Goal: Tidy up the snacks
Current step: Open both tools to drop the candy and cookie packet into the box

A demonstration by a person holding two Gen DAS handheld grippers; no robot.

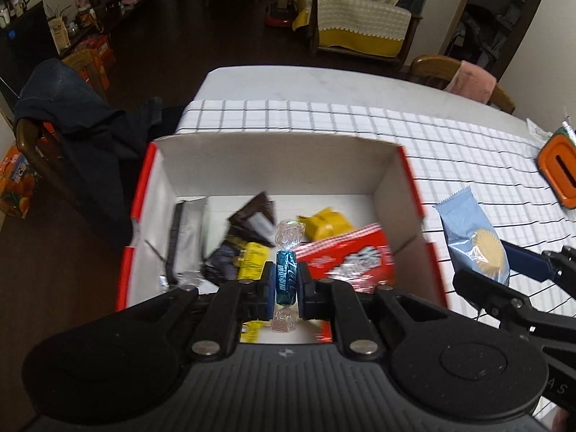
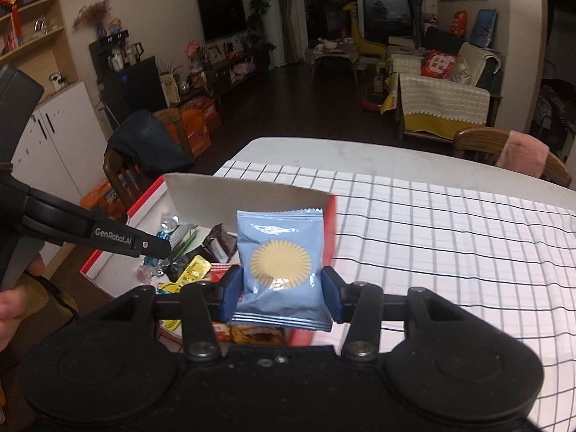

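Observation:
My left gripper [image 1: 286, 282] is shut on a blue wrapped candy [image 1: 286, 277] with clear twisted ends, held above the red and white cardboard box [image 1: 273, 160]. The box holds several snacks: a red pack [image 1: 345, 257], a yellow packet [image 1: 325, 225], dark wrappers [image 1: 257, 217]. My right gripper [image 2: 282, 288] is shut on a light blue biscuit packet [image 2: 280, 262] with a yellow sun print, held just over the box's right wall [image 2: 333, 223]. That packet also shows in the left wrist view [image 1: 475, 237], right of the box.
The box stands on a white checked cloth [image 2: 432, 234] on a white table [image 1: 288, 82]. An orange and black object [image 1: 559, 165] lies at the table's right. A chair with a dark jacket [image 1: 72, 115] stands left; another chair [image 2: 504, 147] stands at the far side.

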